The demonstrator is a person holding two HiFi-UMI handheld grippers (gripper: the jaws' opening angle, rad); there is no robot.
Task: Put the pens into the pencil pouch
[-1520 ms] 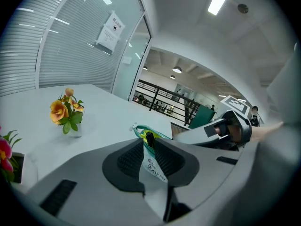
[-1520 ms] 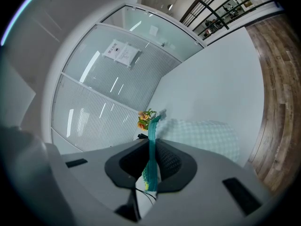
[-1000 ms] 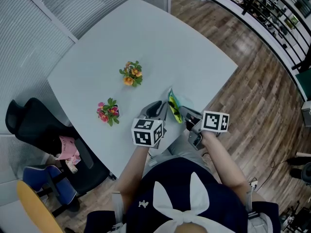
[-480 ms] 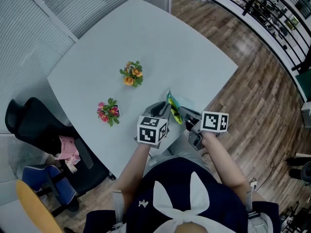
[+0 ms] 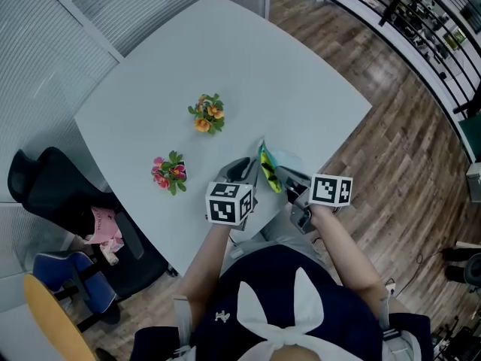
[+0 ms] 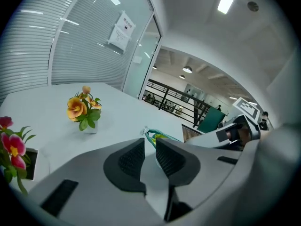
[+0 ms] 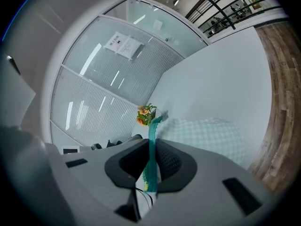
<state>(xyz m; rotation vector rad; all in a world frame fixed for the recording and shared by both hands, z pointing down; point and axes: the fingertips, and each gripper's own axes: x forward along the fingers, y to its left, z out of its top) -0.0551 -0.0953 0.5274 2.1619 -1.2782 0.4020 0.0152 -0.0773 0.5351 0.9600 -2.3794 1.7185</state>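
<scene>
Table (image 5: 263, 66), wood floor (image 5: 391, 149), glass walls (image 5: 45, 51) (slatted blinds), 1 black chair (image 5: 52, 190)

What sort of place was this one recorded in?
Probably an office or meeting area: a large pale table stands beside glass partitions with blinds, a black office chair sits at its edge, and a railing borders the wood floor.

Left claw (image 5: 252, 168), gripping the pouch (image 5: 269, 174), shifted slightly.
</scene>
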